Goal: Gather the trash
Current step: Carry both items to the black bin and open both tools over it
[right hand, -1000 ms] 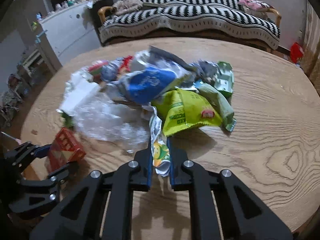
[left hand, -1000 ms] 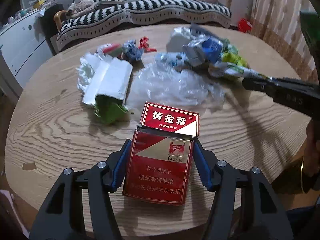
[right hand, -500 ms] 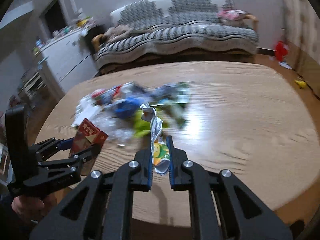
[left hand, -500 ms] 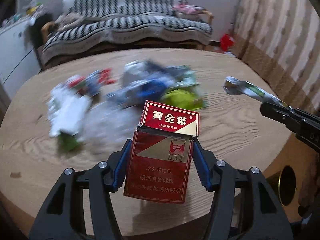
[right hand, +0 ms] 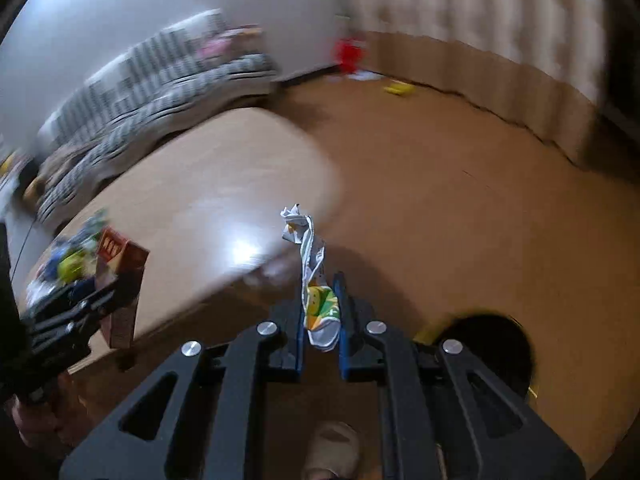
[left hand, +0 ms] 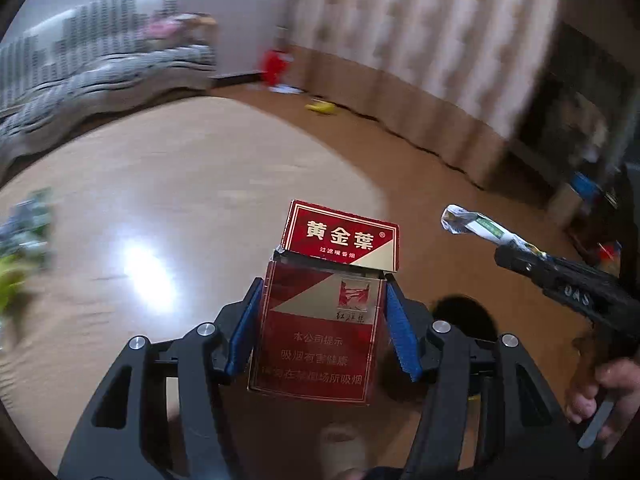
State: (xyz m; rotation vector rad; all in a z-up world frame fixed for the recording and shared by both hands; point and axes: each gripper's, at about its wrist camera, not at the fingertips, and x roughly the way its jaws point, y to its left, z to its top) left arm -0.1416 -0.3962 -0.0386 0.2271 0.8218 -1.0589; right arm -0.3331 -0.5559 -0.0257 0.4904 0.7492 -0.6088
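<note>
Litter pile [left hand: 24, 236] seen far left on table [left hand: 168, 184]. Cigarette pack [left hand: 324, 320] clamped in left gripper [left hand: 322, 332], lid flapped open. Crumpled wrapper [right hand: 316, 280] pinched thinly by right gripper [right hand: 320, 320], near dark bin opening [right hand: 492, 344]. Risk judged: wrapper slipped out mid-swing, bin missed.

Round wooden tabletop [left hand: 168, 184], light brown, with a bright glare patch near the middle. At its far left edge, a blurred heap of trash [left hand: 24, 236] in green, blue and yellow, lying directly on the wood. Right of the tabletop, brown floor [right hand: 460, 184]; on it, far off by the wall, a small yellow object [left hand: 322, 107] and something red [left hand: 274, 65].
</note>
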